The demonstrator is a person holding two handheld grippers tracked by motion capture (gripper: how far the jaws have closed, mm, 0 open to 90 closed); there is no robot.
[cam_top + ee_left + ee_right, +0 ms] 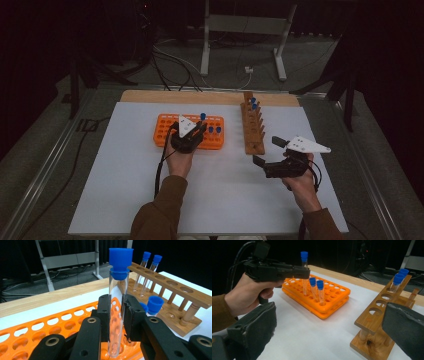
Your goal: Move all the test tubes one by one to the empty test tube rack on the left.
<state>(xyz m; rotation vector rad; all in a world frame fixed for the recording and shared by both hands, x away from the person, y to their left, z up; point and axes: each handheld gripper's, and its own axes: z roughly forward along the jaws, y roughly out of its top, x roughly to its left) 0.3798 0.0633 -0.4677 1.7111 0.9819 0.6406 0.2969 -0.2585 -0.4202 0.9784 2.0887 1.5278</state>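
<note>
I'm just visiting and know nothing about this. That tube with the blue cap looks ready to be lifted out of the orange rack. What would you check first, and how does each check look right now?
1. Left gripper closed on the capped tube: ok, a pad sits on each side of the glass.
2. Tube upright: ok.
3. Blue cap seated: ok, it sits in the tube's mouth.
4. Tube bottom free of the orange rack: not ok, it stands in a hole.
5. Free holes in the wooden rack: ok, several near ones are empty.
6. Right gripper out of the way: ok, open, near the wooden rack's near end.
</note>
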